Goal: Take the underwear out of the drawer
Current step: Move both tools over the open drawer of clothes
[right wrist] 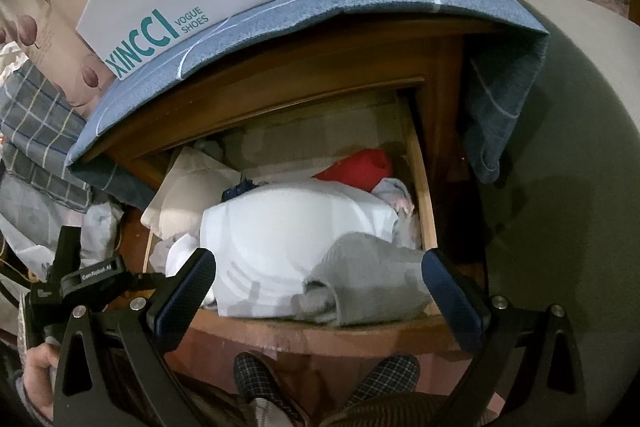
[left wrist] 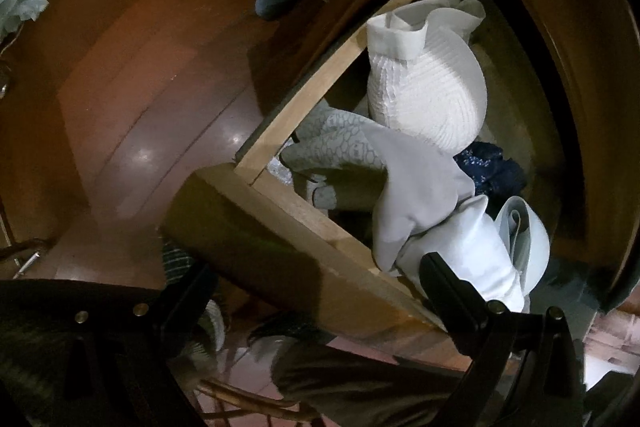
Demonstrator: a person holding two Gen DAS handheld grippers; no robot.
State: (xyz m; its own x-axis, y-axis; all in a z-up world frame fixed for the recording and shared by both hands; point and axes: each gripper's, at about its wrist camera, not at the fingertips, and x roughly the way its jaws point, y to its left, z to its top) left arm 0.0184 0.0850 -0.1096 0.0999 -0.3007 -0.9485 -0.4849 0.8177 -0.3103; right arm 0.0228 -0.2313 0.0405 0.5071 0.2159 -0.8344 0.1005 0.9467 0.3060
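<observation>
Wide-open right tongs (right wrist: 320, 291) frame soft grey knit underwear (right wrist: 360, 279) in the wooden drawer (right wrist: 424, 195); left tongs' (left wrist: 280, 303) spread unclear.

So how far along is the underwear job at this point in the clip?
Early. Done: the drawer is pulled open, clothes exposed. In hand: nothing yet. The right gripper is open, fingers spread before the white garment and grey garment; the left gripper shows only one finger, against white fabric, grip unclear. Left: grasp and lift a piece out.
</observation>
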